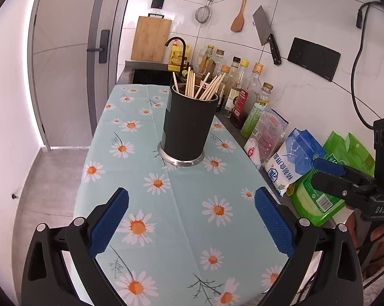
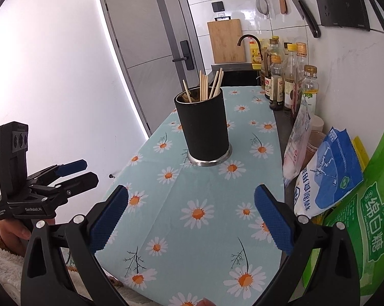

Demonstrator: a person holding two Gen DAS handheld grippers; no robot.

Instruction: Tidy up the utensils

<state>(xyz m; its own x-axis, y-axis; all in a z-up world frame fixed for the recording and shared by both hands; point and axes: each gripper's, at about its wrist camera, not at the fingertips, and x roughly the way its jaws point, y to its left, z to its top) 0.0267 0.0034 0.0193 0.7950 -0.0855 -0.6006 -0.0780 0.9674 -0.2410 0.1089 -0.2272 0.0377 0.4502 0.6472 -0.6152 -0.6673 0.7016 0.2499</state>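
You held both tools wide open and empty, left tool (image 1: 191, 225) and right tool (image 2: 191, 223), above the tabletop (image 1: 181, 219). The chopsticks (image 1: 204, 85) stood in the black holder (image 1: 189, 125); a careless reach risked tipping it.

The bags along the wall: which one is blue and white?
The salt bag, standing between the clear pinkish packet and the green bags; it alone is blue.

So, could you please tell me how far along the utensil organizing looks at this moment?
Done: the chopsticks stand in the black holder on the daisy tablecloth. In hand: nothing; the left tongs and right tongs are open. Left: no loose utensils are visible.
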